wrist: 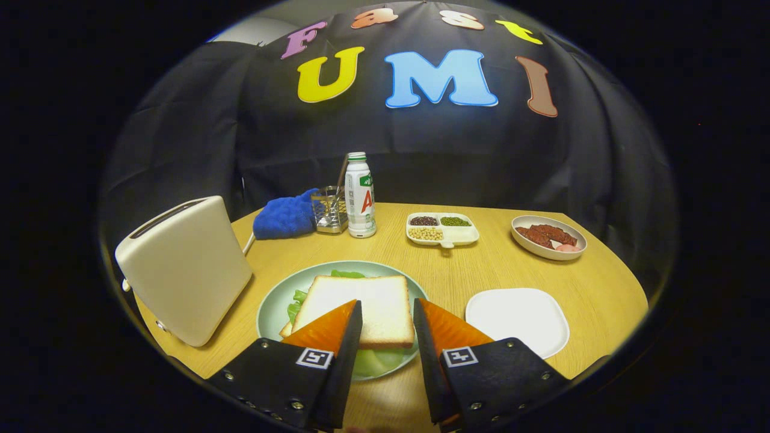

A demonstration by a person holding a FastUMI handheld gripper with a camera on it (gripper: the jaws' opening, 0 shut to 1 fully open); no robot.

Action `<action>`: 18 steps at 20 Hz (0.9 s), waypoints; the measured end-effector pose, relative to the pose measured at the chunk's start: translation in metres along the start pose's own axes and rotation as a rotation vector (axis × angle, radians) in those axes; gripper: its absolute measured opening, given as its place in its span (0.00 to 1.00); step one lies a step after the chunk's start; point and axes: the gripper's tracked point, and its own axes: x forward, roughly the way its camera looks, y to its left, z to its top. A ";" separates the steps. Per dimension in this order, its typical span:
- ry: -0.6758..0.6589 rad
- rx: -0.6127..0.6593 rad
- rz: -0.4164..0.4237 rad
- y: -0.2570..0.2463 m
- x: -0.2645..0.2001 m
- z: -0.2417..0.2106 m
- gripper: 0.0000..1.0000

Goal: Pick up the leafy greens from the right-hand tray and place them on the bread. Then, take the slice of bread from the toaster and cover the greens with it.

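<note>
Wooden worktop [517, 270] carrying all items, ordered from largest to smallest. Cream toaster [183, 270] at the left edge, its slot facing up, standing just beside the green plate [271, 307]. The green plate sits directly ahead of the hand-held gripper [388, 319] and bears the sandwich: a top slice of bread [361, 300] lying flat over the leafy greens [296, 300], which protrude at the left side, at the far edge and at the near edge under the slice; a lower slice shows as a thin crust at the near left corner. Hand-held gripper: fingers [328, 328] parted to a moderate gap, holding nothing, their tips over the near edge of the top slice; contact with the bread cannot be determined. White tray [517, 322] to the right of the plate, near the right finger. Blue cloth [286, 216] behind the toaster, touching a metal holder [329, 210]. White bottle [360, 195] with green cap, upright, just beside the holder. Oval dish [548, 237] with reddish-brown pieces at far right. Divided dish [443, 230] holding three kinds of small beans or grains, between bottle and oval dish.
</note>
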 end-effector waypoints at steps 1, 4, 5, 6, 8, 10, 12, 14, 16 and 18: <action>-0.017 0.001 0.000 -0.002 -0.003 0.005 0.52; -0.092 0.019 0.017 -0.008 -0.016 0.020 0.52; -0.113 0.016 0.007 -0.013 -0.021 0.025 0.52; -0.137 0.013 0.000 -0.018 -0.025 0.030 0.52; -0.173 0.010 -0.015 -0.029 -0.034 0.039 0.52; -0.205 0.015 -0.024 -0.041 -0.042 0.047 0.52; -0.221 0.012 -0.041 -0.057 -0.050 0.053 0.52; -0.228 0.019 -0.055 -0.075 -0.056 0.055 0.52; -0.229 0.016 -0.074 -0.094 -0.060 0.054 0.52; -0.244 0.009 -0.090 -0.110 -0.067 0.056 0.52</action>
